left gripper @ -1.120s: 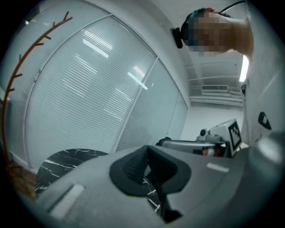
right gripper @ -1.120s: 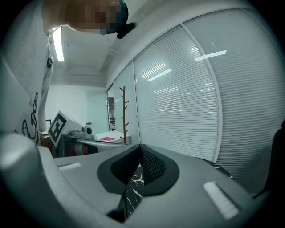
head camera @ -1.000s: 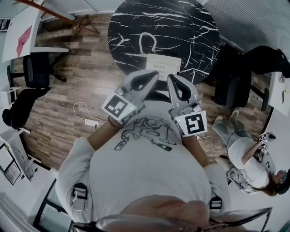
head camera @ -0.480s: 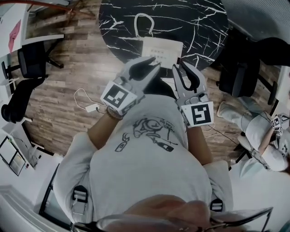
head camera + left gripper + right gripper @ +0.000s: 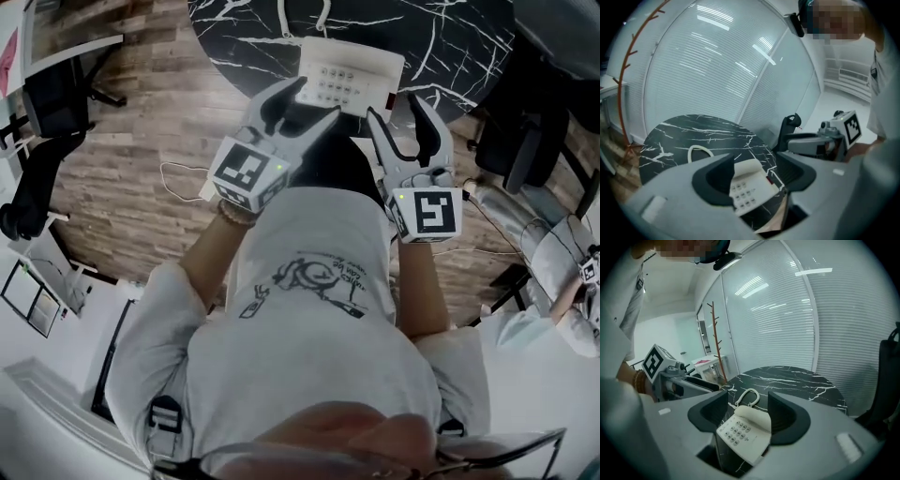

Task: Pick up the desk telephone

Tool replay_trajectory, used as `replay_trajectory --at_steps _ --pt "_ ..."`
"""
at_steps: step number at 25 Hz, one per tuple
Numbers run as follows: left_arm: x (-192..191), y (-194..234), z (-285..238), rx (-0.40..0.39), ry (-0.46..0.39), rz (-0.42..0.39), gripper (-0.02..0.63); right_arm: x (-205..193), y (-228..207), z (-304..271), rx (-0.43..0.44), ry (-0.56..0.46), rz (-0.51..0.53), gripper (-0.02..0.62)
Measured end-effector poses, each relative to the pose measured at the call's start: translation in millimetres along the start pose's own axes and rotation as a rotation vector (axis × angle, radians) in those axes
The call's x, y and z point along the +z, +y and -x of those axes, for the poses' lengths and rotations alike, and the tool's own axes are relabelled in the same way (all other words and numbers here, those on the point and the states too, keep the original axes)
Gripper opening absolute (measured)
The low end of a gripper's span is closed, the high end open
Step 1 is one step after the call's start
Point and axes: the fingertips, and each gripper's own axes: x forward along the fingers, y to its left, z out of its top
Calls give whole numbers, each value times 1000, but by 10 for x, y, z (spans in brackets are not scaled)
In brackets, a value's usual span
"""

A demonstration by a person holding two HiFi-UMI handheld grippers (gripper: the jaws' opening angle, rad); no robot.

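Observation:
The white desk telephone (image 5: 352, 77) lies at the near edge of the round black marble table (image 5: 450, 37), handset on its cradle, with its coiled cord (image 5: 302, 13) curling away behind it. My left gripper (image 5: 310, 100) hovers just short of the phone's left corner. My right gripper (image 5: 395, 106) hangs off its right corner. Both have just been opening and hold nothing. In the left gripper view the telephone (image 5: 750, 185) shows beyond the left gripper (image 5: 754, 161). In the right gripper view the telephone (image 5: 745, 432) lies past the right gripper (image 5: 746, 399).
A black office chair (image 5: 56, 103) stands at the left and another (image 5: 530, 150) at the right of the table. A white cable (image 5: 178, 173) lies on the wooden floor. Another person (image 5: 562, 281) sits at the far right. A coat stand (image 5: 715, 333) rises by the blinds.
Both grippers have travelled forward from my chest to the table's near edge, close to the telephone. Their jaws, shut a second ago, have spread apart.

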Motion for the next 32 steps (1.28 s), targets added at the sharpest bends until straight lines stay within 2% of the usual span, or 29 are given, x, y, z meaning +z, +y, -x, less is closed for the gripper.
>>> replay_trajectory --at_steps 8,16,24,32 --pt "-670 480 -251 49 104 67 356 -670 -210 -384 -21 100 -70 370" --pt "-1238 845 -596 58 193 167 434 -1302 -435 -715 -64 196 -138 420" --pt "-1601 991 -777 75 255 203 451 -1775 -473 -877 -60 245 -205 433" --pt "-1711 1014 -900 86 276 190 451 -1940 -484 -967 -65 262 -217 434"
